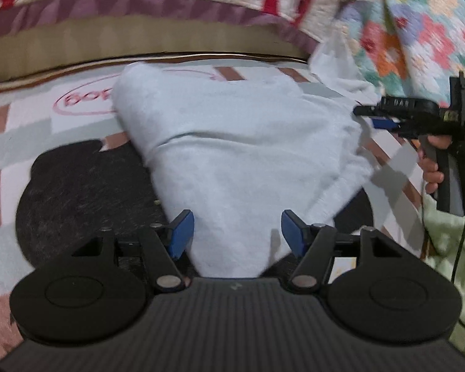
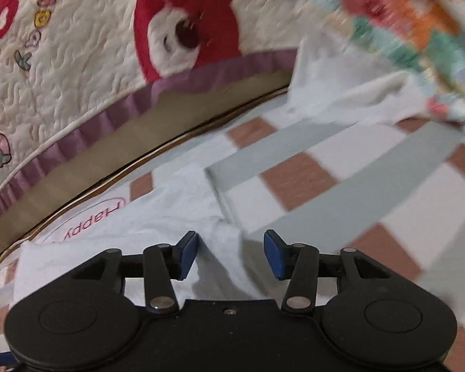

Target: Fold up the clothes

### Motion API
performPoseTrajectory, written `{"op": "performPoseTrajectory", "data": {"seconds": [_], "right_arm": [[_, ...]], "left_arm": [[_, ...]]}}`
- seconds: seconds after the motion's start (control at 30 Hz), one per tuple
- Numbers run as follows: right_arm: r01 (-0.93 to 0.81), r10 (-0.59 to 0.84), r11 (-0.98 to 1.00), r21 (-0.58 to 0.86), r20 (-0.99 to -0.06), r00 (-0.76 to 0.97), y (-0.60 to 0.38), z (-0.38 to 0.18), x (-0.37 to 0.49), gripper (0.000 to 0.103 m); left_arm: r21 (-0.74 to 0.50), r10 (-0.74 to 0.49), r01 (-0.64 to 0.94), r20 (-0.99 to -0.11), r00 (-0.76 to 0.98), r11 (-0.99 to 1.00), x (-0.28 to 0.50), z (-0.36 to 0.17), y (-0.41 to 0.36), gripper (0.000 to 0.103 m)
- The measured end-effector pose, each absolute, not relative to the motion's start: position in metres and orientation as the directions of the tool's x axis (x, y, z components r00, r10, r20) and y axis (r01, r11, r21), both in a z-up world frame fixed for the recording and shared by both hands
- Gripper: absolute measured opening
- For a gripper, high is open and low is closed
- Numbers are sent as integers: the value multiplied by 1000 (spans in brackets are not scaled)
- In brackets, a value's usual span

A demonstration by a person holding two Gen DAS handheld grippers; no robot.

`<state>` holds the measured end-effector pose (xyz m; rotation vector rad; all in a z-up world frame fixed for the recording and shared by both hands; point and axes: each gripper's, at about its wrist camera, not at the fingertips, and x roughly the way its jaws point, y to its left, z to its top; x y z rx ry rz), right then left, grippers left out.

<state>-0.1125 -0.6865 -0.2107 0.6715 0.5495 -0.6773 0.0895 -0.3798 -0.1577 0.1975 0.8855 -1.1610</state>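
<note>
Item: pale blue garment [image 1: 232, 142], soft knit, lying on a checked mat [image 1: 24, 142] of grey, white and brown squares; the mat carries a dark bear-shaped patch [image 1: 77, 186] and pink oval lettering.

Position: directly ahead of the left gripper [image 1: 237, 232], its near corner running in between and under the blue pads; ahead and to the left of the right gripper [image 2: 231, 254], whose pads stand over its edge.

Left gripper: spread, pads well apart, nothing pinched; cloth lies between them but is not clamped.

Right gripper: spread likewise, holding nothing; in the left wrist view it appears at the right of the garment [image 1: 387, 117], its tips at or near the cloth's far right edge, the person's hand [image 1: 434, 161] on the handle.

Condition of garment: doubled over at least once, a layer edge crossing its middle; outline uneven, tapering toward the left gripper, right side bunched; judged partly folded, not yet a tidy rectangle.

Remaining, by judgement: square the edges; one further fold or more; smooth flat.

Surroundings: quilted cream blanket with red bears [image 2: 186, 24] beyond the mat; floral cloth [image 1: 418, 31] to the far right; white cloth [image 2: 341, 93] and pale green fabric [image 1: 449, 241] to the right, possibly awaiting folding, cannot tell.
</note>
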Motion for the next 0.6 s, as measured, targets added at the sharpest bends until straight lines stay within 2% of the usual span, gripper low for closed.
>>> {"op": "performPoseTrajectory", "data": {"seconds": [0.03, 0.17, 0.2, 0.23, 0.33, 0.4, 0.47, 0.53, 0.6], "right_arm": [[719, -397, 581, 381, -639, 659, -682, -207, -120, 53], [647, -287, 504, 572, -596, 750, -666, -210, -150, 52], [623, -238, 470, 626, -590, 772, -663, -216, -154, 41], [620, -206, 440, 650, -599, 774, -661, -224, -152, 36], [612, -108, 343, 713, -617, 779, -655, -249, -146, 37], [645, -98, 326, 691, -654, 750, -649, -259, -139, 36], [656, -116, 316, 686, -658, 744, -644, -259, -135, 41], [645, -130, 316, 695, -642, 755, -638, -257, -131, 60], [643, -161, 330, 691, -630, 760, -631, -256, -128, 62]], "left_arm": [[-272, -705, 872, -700, 111, 407, 85, -157, -383, 63], [-127, -654, 917, -737, 169, 379, 67, -159, -397, 63], [-86, -639, 924, -746, 189, 373, 63, -160, -400, 63], [-45, -624, 930, -753, 209, 365, 59, -161, -404, 63], [68, -587, 938, -764, 268, 340, 47, -166, -413, 63], [123, -554, 937, -778, 297, 328, 43, -169, -417, 63], [162, -520, 934, -794, 316, 320, 39, -169, -416, 63], [149, -533, 937, -789, 305, 316, 36, -167, -409, 63], [126, -560, 943, -777, 287, 307, 33, -166, -403, 63]]}}
